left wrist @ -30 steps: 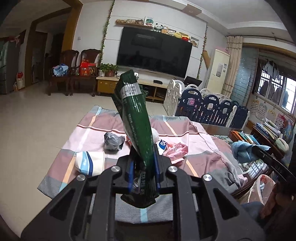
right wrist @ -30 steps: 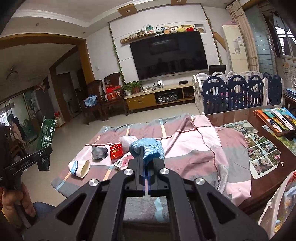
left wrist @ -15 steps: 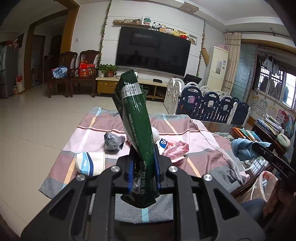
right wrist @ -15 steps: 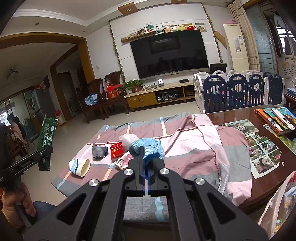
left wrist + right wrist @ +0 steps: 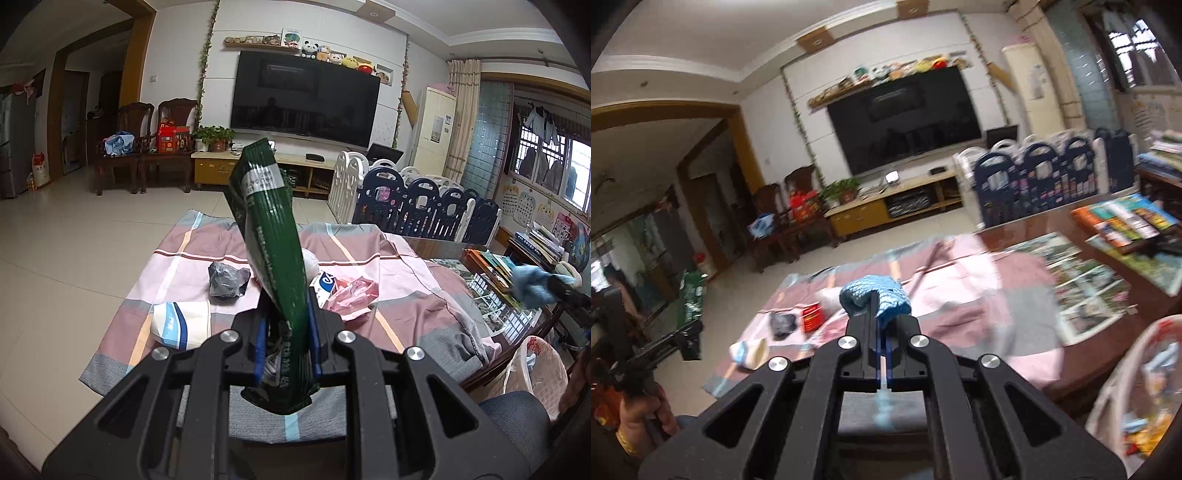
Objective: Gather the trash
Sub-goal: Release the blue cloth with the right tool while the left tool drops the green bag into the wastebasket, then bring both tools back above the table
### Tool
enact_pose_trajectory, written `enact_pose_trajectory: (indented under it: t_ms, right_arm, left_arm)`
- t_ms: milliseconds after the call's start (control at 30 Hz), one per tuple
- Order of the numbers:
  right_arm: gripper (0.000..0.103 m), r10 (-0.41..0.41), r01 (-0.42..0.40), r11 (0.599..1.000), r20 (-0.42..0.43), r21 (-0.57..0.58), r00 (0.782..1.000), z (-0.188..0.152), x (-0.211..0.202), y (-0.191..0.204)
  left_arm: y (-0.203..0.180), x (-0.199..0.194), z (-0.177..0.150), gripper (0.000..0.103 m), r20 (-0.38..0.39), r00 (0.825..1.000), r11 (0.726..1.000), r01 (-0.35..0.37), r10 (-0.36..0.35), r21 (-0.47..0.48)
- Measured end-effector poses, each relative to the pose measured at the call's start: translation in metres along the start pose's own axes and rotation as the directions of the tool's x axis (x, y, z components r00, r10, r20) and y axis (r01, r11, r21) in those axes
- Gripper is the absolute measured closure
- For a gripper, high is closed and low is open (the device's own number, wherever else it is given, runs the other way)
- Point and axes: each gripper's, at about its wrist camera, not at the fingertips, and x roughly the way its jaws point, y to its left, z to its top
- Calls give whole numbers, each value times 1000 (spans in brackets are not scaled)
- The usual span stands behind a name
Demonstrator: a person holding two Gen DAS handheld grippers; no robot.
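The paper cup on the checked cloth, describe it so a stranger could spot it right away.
Start at the pink and grey checked cloth covering the table. Near its front left corner, a paper cup lies on its side, just in front of a crumpled black bag. It is the only white piece there with blue stripes.

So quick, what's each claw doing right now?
Left claw: closed on the green packet.
Right claw: closed on the blue cloth.
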Motion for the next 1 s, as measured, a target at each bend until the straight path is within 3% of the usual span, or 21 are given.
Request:
enact_pose_trajectory:
  t_ms: [100,200,300,333,433,467,533,567,633,700,767,800,833,867,933,967,1000]
  right_arm:
    - [101,-136,137,991,36,-9,990,1,-41,-46]
    - [101,-294,294,956,26,-10,956,-12,-78,-106]
    - [100,-392,392,920,-27,11,920,-31,-94,-156]
    - [96,-418,420,907,-70,9,906,-39,-95,-174]
    - [62,-477,488,873,-185,20,859,-60,-95,-212]
    - [58,-486,500,865,-183,40,855,-62,-102,-216]
    - [55,-484,495,866,-126,70,866,-55,-122,-216]
    - [50,-497,503,860,-84,80,863,-49,-134,-214]
    - [44,-509,501,853,25,144,860,-29,-163,-208]
    - [41,-507,479,854,118,203,854,-8,-190,-201]
    - [40,-501,459,859,189,226,845,11,-209,-191]
    - [39,-490,442,868,239,227,839,24,-222,-183]
    - [37,-484,435,873,268,221,833,32,-230,-176]
    - [33,-479,431,876,296,216,826,40,-236,-169]
    - [28,-469,420,883,331,212,819,52,-242,-156]
    - [28,-454,405,890,330,210,828,54,-240,-152]
    - [28,-433,385,900,322,202,842,54,-237,-149]
  left_arm:
    - [1,0,0,82,2,1000,1000,3,-3,-5]
    - [0,3,0,82,-3,1000,1000,7,-7,-9]
    - [-8,6,1,84,-13,1000,1000,20,-20,14]
    - [-14,7,1,85,-22,999,999,27,-26,30]
    - [-41,11,0,87,-54,994,993,94,-90,69]
    - [-54,11,-1,87,-69,989,988,134,-129,76]
    - [-101,11,-4,87,-114,970,966,228,-215,124]
    - [-126,10,-7,87,-136,955,948,281,-262,146]
    - [-193,6,-14,87,-209,898,884,426,-387,193]
    - [-268,3,-22,87,-302,803,786,581,-513,210]
    - [-322,-2,-31,87,-365,727,708,674,-582,213]
    - [-358,-5,-35,86,-402,678,658,723,-615,212]
    - [-381,-6,-39,78,-425,649,629,749,-631,210]
    - [-403,-6,-42,59,-441,632,610,764,-638,212]
    - [-441,2,-51,21,-478,631,608,761,-612,226]
    - [-448,6,-54,21,-477,640,615,753,-602,234]
    - [-449,11,-54,21,-468,662,635,734,-586,243]
